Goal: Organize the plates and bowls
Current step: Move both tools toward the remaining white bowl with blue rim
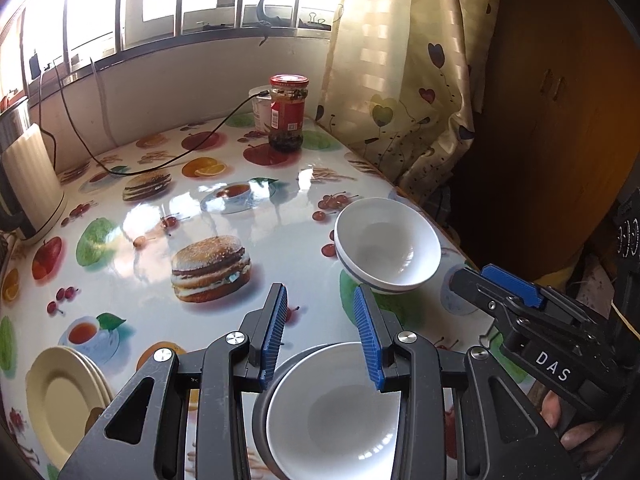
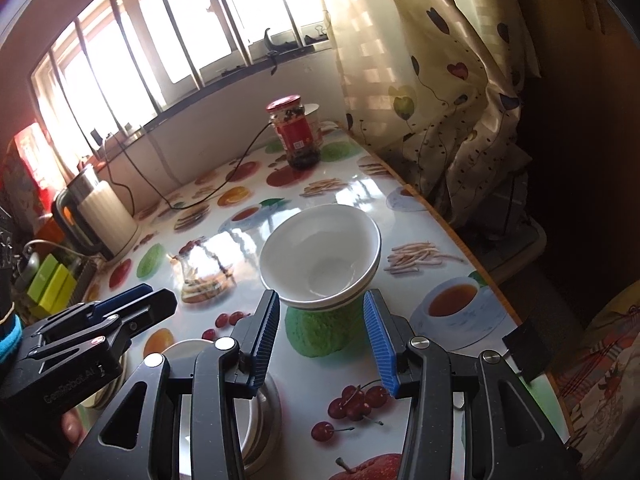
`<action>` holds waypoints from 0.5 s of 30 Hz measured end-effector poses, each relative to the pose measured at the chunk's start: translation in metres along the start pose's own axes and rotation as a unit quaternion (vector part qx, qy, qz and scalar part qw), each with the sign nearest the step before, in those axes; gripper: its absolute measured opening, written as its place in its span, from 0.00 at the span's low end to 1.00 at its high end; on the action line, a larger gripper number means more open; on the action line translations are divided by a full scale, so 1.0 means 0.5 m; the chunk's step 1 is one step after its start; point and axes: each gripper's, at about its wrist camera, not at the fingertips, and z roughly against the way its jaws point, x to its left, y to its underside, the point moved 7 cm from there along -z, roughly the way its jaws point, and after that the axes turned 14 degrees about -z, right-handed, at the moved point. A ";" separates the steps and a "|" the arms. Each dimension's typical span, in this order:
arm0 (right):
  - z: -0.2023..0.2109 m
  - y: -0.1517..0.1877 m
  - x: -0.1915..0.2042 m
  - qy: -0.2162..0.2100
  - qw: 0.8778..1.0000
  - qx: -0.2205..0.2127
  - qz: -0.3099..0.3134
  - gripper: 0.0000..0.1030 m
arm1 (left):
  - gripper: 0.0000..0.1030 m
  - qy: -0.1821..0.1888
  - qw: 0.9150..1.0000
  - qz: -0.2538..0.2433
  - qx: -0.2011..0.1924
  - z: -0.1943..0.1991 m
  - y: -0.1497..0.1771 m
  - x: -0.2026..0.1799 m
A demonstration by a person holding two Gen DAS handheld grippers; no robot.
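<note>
Left gripper (image 1: 320, 334) fingers wide, empty; white bowl in metal dish (image 1: 334, 408) just below them. Right gripper (image 2: 322, 340) fingers wide, empty; stacked white bowls (image 2: 320, 256) just ahead on table (image 2: 404, 200). Cream plates (image 1: 64, 396) far left.

The bench (image 1: 304, 184) wears a glossy cover printed with burgers, fruit and teacups. On it, near the right edge, stands a stack of white bowls (image 1: 387, 245). At the near edge a white bowl (image 1: 332, 408) sits inside a grey metal bowl (image 1: 260, 412). A stack of cream plates (image 1: 66, 396) lies at the near left. At the far end stands a red-lidded jar (image 1: 286, 112), a white container (image 1: 261, 109) just behind it. A cream kettle (image 1: 34, 184) stands far left, and a black cable (image 1: 160, 166) trails across the cover.
</note>
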 end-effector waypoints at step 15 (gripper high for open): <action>0.007 -0.027 -0.009 0.010 1.000 -0.012 0.000 0.43 | 0.35 -0.004 1.000 -0.007 -0.005 -0.004 -0.025 0.004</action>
